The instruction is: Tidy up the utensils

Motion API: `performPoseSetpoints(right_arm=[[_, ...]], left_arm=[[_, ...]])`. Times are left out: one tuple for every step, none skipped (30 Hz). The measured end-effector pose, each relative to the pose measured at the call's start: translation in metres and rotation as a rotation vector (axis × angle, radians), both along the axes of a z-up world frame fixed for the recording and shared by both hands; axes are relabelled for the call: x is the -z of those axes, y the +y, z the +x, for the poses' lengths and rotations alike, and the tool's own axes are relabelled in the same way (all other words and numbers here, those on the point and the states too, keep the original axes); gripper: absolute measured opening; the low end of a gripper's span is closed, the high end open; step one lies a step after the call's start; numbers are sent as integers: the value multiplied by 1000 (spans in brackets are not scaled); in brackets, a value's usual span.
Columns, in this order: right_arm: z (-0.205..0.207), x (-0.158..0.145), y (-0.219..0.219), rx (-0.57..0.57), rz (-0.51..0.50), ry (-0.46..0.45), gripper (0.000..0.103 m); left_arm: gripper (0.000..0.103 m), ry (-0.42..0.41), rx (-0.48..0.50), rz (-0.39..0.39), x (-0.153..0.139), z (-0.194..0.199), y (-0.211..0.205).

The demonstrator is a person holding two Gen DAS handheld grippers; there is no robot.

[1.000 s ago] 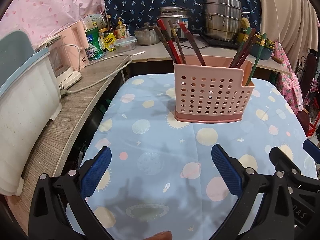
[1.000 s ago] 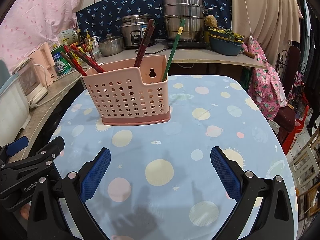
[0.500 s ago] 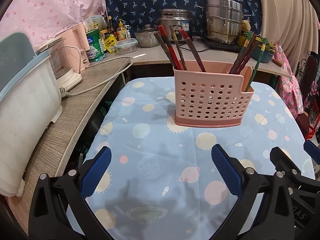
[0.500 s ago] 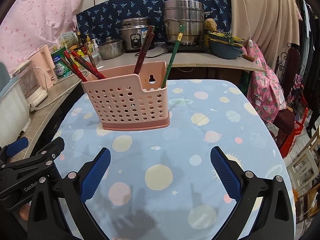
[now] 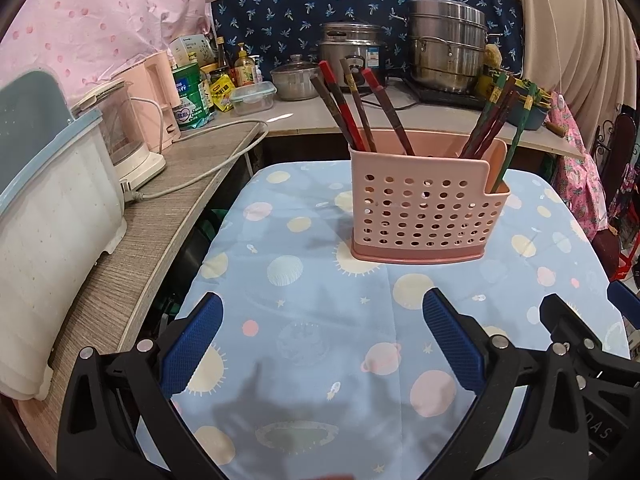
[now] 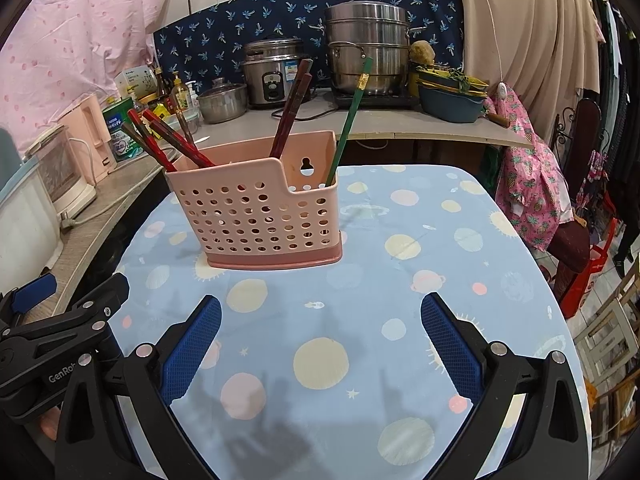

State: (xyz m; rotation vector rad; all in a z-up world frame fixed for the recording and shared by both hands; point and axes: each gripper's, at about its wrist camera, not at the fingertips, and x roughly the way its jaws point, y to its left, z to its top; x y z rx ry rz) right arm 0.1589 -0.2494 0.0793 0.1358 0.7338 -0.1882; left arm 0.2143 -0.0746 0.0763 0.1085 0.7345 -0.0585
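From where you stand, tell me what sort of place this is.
Most likely a home kitchen. A rice cooker and stacked steel pots sit on the counter behind, and a pink utensil caddy holding chopsticks stands on a cloth-covered table.

Table with blue planet-print cloth (image 5: 304, 320). Wood-grain counter (image 5: 132, 256) on its left, pink dotted curtain (image 5: 100, 20) behind. Back shelf (image 6: 400, 128) against navy leaf-print fabric (image 6: 224, 40); beige curtain (image 6: 520, 24) right.

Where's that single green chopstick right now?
In the right wrist view, the green chopstick stands in the pink basket's low right-hand end, beside the dark red pair.
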Motion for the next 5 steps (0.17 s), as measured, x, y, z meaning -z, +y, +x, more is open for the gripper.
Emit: performPoseSetpoints(right_arm=[[0,0,0,0,-2,1,97],[0,0,0,0,-2,0,97],[1,-1,0,0,-5,1,97],[1,-1,1,1,-6,1,97],[2,-2,1,2,-7,1,97]], left_arm=[[96,-2,-2,-1,0,1,0],[96,-6,-2,-2,0,1,0],[96,-8,-1,-3,-1,2,0],[96,-7,-1,-5,-1,3,1],[96,-4,0,-8,-1,3,1]])
